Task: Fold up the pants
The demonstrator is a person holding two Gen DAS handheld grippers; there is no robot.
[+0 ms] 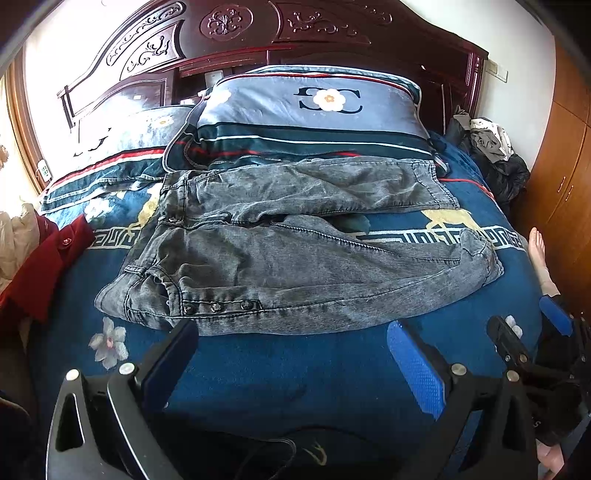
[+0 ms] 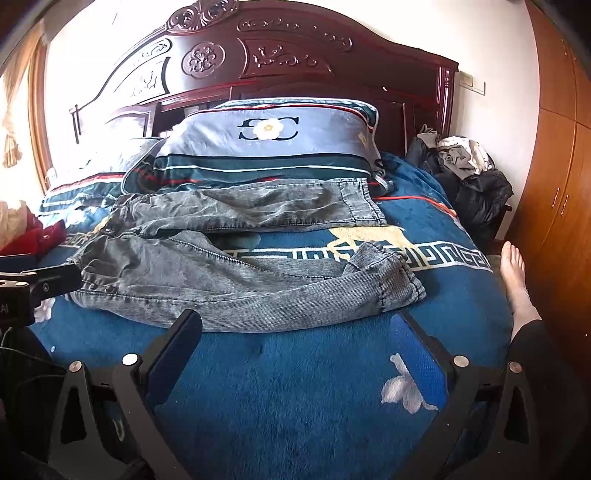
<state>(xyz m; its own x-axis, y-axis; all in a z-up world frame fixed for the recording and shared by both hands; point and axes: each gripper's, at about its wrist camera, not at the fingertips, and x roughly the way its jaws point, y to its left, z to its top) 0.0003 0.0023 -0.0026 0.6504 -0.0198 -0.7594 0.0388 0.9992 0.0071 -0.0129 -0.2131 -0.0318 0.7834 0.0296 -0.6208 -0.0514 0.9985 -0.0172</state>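
Grey washed jeans (image 1: 280, 251) lie spread on the blue blanket (image 1: 288, 369), waistband to the left, both legs running right; the far leg rests against a pillow, the near leg's cuff is curled over. The jeans also show in the right wrist view (image 2: 229, 277). My left gripper (image 1: 291, 332) is open and empty, its fingers just short of the jeans' near edge by the button fly. My right gripper (image 2: 299, 325) is open and empty, just short of the near leg; it also shows in the left wrist view (image 1: 528, 325) at the right.
Striped pillows (image 1: 314, 110) and a carved wooden headboard (image 1: 229, 33) stand behind the jeans. A red garment (image 1: 40, 258) lies at the left edge. A dark clothes pile (image 1: 491, 155) sits at the far right corner. A bare foot (image 2: 517, 280) and wooden wardrobe (image 2: 561, 184) are on the right.
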